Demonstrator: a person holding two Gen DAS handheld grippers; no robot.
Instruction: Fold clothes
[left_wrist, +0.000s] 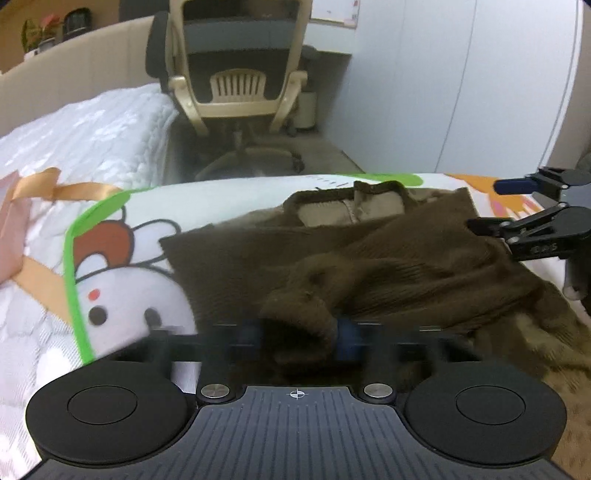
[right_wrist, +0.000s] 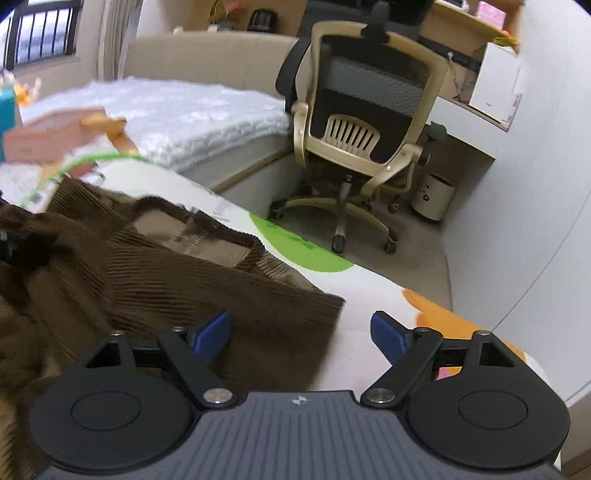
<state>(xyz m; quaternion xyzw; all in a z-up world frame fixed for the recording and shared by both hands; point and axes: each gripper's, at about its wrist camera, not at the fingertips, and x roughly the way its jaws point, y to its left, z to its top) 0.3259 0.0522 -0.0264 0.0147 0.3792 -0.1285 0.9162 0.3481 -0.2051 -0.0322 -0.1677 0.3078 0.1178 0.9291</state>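
Left wrist view, rumpled brown ribbed sweater (left_wrist: 369, 258), cuff pinched in left tongs (left_wrist: 299, 338), right tongs (right_wrist: 301, 334) wide.

Dim indoor light, motion blur, fisheye-bent edges.

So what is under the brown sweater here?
The brown sweater lies on a cartoon-print blanket with a green border, white quilted bedding beyond it. The left tongs pinch one sweater fold. What lies beneath the sweater's middle is covered.
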